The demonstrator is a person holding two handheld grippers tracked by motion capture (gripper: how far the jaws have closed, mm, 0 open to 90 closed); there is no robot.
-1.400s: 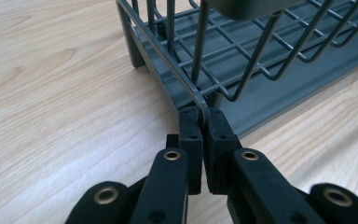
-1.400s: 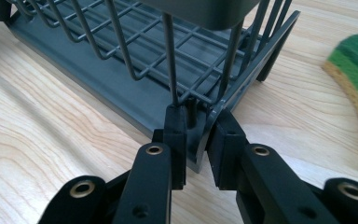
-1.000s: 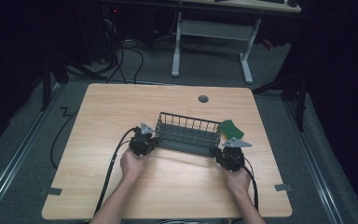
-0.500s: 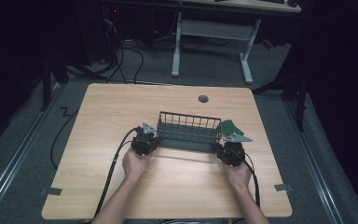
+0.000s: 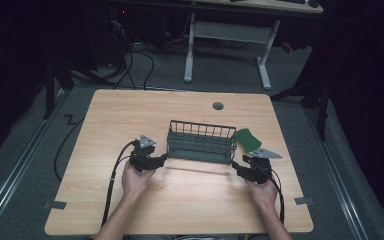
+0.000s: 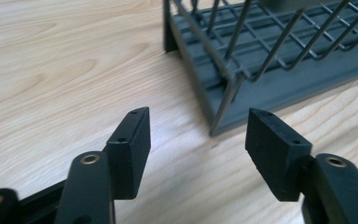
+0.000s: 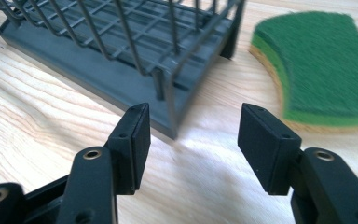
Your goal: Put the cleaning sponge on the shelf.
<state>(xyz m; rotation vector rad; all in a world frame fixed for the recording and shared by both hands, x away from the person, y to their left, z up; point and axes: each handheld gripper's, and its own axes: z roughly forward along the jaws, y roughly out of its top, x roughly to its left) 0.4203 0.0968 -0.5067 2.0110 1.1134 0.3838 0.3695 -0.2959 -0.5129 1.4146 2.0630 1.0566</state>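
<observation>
The table (image 5: 130,210) is a pale wood-grain top, bare around the work. Near its middle, slightly toward the person, sits the wire basket (image 5: 201,141), a dark grey rack with a solid slatted base and open wire walls, standing flat on its feet. It looks rigid and fairly light; the thin wires would offer a narrow bite, so the firmer holds are probably the corner posts or the top rim at each short end, taken evenly from both sides so it does not tip. Just past its right end lies a green sponge (image 5: 248,139), soft and flat, close beside the basket. The left gripper (image 5: 161,161) sits at the basket's near left corner, the right gripper (image 5: 237,168) at its near right corner. The fingers (image 6: 131,140) of both have just been opening; they stand wide apart, hold nothing, and the corners lie ahead of them, untouched
</observation>
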